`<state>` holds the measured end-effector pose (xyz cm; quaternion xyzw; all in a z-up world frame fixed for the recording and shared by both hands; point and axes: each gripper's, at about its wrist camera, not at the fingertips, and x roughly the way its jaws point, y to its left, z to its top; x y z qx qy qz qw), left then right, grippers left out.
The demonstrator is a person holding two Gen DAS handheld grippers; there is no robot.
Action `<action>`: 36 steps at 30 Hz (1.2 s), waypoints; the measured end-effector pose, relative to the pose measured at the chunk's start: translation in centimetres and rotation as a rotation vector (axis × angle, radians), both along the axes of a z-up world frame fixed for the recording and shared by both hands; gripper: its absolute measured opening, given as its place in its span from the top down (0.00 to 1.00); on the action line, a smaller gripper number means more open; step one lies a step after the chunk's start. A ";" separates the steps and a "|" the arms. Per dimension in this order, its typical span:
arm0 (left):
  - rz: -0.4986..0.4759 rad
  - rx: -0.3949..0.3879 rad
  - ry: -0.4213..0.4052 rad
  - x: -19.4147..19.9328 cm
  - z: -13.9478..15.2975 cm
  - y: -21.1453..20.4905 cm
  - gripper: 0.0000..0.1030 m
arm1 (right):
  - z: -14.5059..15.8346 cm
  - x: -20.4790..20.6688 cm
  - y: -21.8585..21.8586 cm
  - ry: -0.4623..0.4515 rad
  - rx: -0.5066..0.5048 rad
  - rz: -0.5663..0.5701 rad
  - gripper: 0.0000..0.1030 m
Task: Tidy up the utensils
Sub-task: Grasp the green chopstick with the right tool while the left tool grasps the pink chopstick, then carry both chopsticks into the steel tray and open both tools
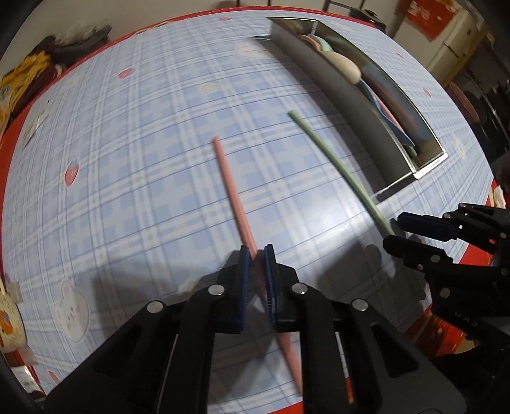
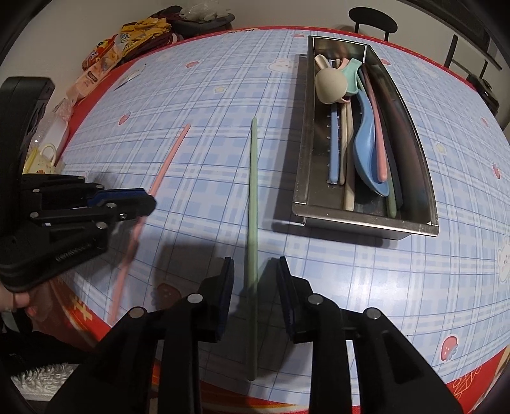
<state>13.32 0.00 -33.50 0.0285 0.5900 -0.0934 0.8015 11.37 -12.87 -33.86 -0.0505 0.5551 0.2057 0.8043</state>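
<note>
Pink chopstick (image 1: 234, 197) — pinched in left claw (image 1: 256, 254) above table (image 1: 127, 159)

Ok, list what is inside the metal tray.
The metal tray holds a beige spoon, a blue spoon, a teal utensil, a blue chopstick and a pink one. Whatever lies beneath that pile is covered.

The counter (image 2: 197, 178) wears a blue plaid cover printed with bunnies and strawberries, edged in red. At its far left edge lie snack packets (image 2: 95, 68), a yellow patterned bundle (image 2: 143, 30) and a floral mug (image 2: 44, 159). A black chair (image 2: 373, 19) stands behind.
</note>
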 end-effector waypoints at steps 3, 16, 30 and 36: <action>0.010 -0.016 0.005 -0.5 -0.1 0.7 0.88 | 0.0 -0.1 0.5 -0.015 -0.024 0.012 0.73; -0.037 0.001 0.007 -4.3 -0.2 1.2 0.79 | 0.0 -0.5 1.6 -0.008 -0.035 0.064 0.93; 0.083 -0.172 0.060 -3.8 0.3 5.5 0.90 | 2.2 -0.5 0.6 -0.024 0.083 0.047 0.94; 0.155 -0.271 0.038 -3.6 2.2 7.8 0.90 | 3.7 -0.3 -0.2 -0.047 0.138 0.029 0.94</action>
